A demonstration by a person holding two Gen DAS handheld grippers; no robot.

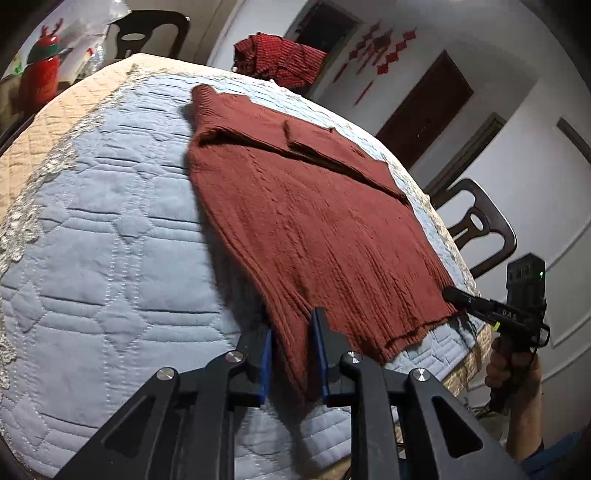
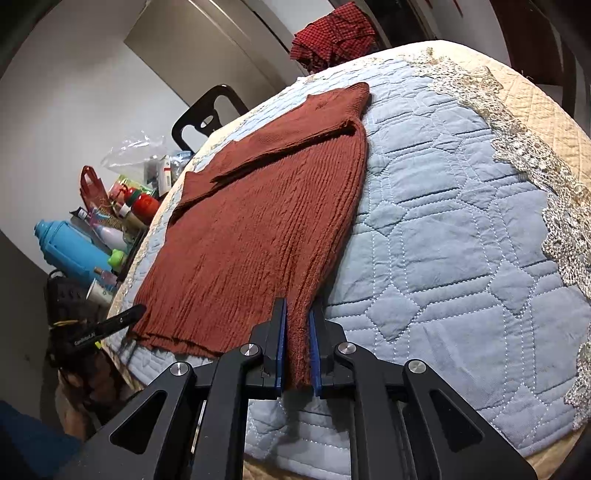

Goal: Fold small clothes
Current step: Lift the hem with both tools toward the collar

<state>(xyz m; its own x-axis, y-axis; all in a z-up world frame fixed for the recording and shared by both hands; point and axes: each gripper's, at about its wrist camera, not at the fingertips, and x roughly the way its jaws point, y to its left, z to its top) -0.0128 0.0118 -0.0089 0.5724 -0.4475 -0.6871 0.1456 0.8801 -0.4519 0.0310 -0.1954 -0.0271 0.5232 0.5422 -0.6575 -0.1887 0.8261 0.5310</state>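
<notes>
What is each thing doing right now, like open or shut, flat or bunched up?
Sweater: lying flat on the quilt, sleeves folded in, both near corners pinched.
Left hand-held gripper: shut on the sweater hem.
Right hand-held gripper: shut on the sweater hem.
Checked cloth: bunched up at the far edge.
Quilt: spread out.

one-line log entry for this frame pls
stage: hem grasped | left gripper: jaws shut on sweater hem corner | right gripper: jaws shut on opposite corner | rust-red knit sweater: flat on blue quilt, sleeves folded in
</notes>
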